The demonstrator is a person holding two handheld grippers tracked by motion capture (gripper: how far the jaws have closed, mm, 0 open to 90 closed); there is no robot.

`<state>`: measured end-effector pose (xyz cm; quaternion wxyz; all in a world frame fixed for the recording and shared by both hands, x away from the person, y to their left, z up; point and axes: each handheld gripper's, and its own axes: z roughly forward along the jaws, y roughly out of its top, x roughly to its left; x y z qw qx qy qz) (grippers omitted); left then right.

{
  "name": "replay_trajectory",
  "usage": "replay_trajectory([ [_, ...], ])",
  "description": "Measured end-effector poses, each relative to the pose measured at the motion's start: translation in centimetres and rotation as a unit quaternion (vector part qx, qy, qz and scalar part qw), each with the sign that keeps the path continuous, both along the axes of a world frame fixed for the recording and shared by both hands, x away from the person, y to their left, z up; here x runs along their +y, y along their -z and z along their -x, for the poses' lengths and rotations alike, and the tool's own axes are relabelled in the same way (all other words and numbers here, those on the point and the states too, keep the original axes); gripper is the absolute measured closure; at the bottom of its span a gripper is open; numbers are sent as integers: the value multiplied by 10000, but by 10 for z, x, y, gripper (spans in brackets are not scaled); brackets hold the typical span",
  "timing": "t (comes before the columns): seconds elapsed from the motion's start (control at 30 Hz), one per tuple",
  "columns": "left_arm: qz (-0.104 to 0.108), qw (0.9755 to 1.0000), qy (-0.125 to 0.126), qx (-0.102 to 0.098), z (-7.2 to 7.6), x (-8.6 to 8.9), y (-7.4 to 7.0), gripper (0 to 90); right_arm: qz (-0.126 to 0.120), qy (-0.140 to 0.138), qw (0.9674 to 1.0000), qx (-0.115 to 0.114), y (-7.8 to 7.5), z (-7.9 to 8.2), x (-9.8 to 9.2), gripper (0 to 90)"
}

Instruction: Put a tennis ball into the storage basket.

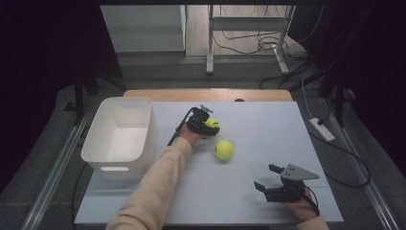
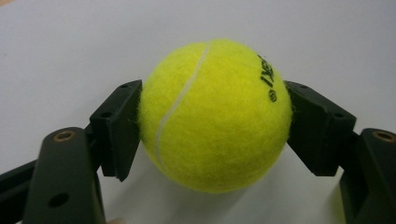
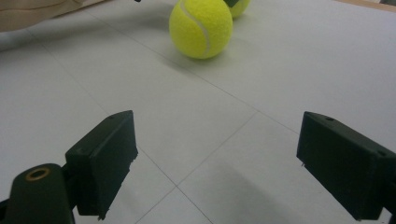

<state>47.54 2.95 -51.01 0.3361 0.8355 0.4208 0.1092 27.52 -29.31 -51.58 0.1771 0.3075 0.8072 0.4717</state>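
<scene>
A yellow tennis ball (image 2: pixel 219 93) sits between the two black pads of my left gripper (image 2: pixel 212 126), which press on its sides just above the white table. In the high view that left gripper (image 1: pixel 203 123) and its ball (image 1: pixel 211 123) are at the table's middle, a little toward the far edge. A second tennis ball (image 1: pixel 224 149) lies loose on the table close in front of it. My right gripper (image 1: pixel 264 176) rests near the front right, open and with nothing in it. In the right gripper view the right gripper (image 3: pixel 215 163) points toward the loose ball (image 3: pixel 201 28).
A white plastic bin (image 1: pixel 127 99) stands at the table's left side, nothing visible inside. The white tabletop (image 1: pixel 268 129) ends in a wooden strip at the far edge. A sleeved forearm (image 1: pixel 153 191) crosses from the bottom. Cables and a power strip (image 1: pixel 321 129) lie on the floor at right.
</scene>
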Motion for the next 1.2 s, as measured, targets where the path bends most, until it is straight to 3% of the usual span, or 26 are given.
replay_trajectory([
  [0.2, 3, 9998, 53, -179, 4, 3, -9, 269, -11, 4, 10000, -13, 0, 0, 0, 123],
  [0.67, 197, 9991, 88, -369, 15, 13, -30, 268, -39, 34, 9999, -120, -2, 0, 0, 126],
  [1.2, 355, 9974, 107, -623, 29, 17, -48, 269, -58, 70, 9999, -93, -2, -1, 0, 127],
])
